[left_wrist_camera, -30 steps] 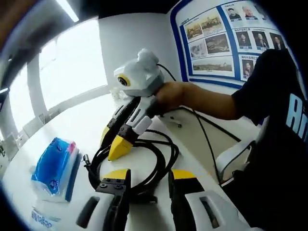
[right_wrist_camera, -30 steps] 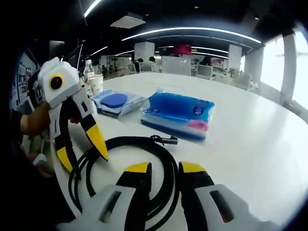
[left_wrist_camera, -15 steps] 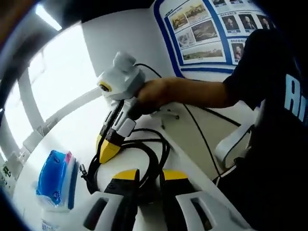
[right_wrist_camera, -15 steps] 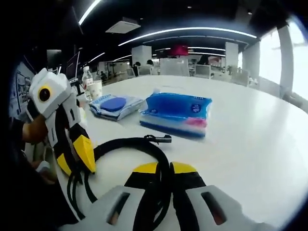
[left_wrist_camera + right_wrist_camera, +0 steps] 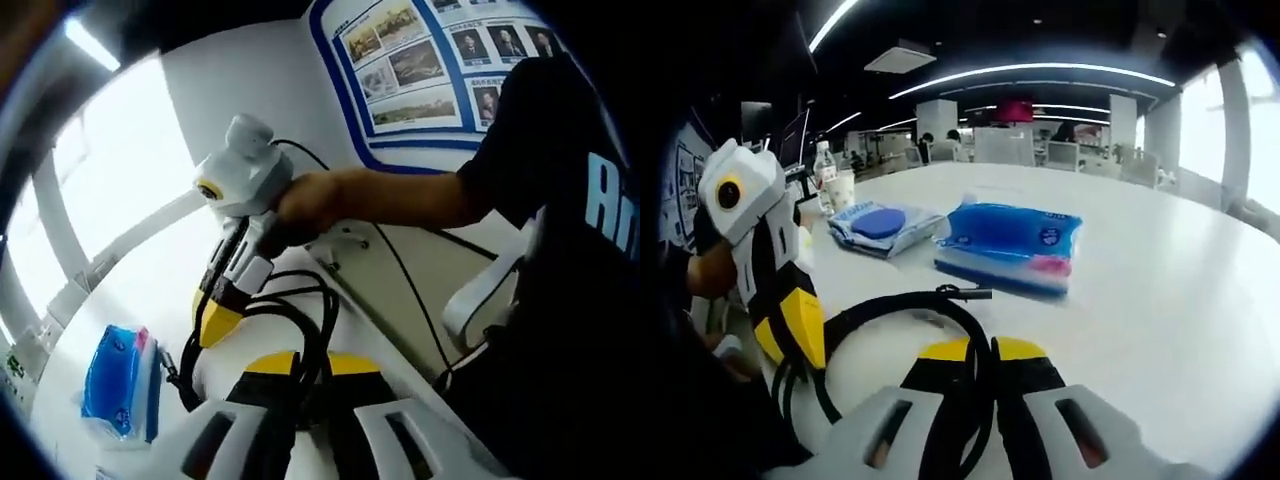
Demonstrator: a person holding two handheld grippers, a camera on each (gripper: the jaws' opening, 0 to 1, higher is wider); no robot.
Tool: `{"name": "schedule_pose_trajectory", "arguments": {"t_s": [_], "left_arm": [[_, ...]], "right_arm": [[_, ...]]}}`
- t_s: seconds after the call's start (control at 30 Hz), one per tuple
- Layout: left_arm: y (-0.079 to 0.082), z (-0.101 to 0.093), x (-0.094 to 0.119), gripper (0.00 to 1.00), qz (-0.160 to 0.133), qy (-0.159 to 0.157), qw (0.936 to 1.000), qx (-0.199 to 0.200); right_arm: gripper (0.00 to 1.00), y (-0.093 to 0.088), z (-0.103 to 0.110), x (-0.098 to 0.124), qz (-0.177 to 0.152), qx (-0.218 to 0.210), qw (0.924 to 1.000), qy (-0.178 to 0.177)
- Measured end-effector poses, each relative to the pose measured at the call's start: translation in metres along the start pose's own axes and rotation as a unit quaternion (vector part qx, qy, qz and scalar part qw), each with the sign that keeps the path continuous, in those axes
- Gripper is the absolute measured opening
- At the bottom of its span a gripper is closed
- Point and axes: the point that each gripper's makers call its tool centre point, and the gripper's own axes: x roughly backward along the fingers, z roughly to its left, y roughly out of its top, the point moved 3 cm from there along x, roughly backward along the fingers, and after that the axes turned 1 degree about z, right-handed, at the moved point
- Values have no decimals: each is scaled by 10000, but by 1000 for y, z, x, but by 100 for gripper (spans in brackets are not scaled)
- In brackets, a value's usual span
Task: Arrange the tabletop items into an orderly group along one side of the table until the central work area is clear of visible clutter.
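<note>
Both the left gripper [image 5: 313, 365] and right gripper [image 5: 982, 352] have fingers clamped on the black cable [image 5: 890, 305]. The blue tissue pack [image 5: 1010, 238] and wipes packet [image 5: 880, 225] lie beyond the fingers, mid-counter [image 5: 1160, 290], seemingly unsorted.

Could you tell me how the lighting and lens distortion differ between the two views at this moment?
Left gripper view: the window is blown out white and washes the table pale, while the wall board bows from the fisheye. Right gripper view: dimmer room, ceiling light strips curve into arcs, the blue pack is fairly sharp, and the black cable looks stretched near the jaws.
</note>
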Motion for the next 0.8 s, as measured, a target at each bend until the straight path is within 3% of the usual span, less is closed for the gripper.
{"name": "schedule_pose_trajectory", "arguments": {"t_s": [0.53, 0.8], "left_arm": [[42, 11, 26, 7, -263, 241, 9986, -379], [35, 12, 25, 7, -274, 288, 9982, -455]], "right_arm": [[4, 42, 8, 24, -388, 313, 9987, -122], [4, 47, 12, 24, -450, 347, 9983, -104]]}}
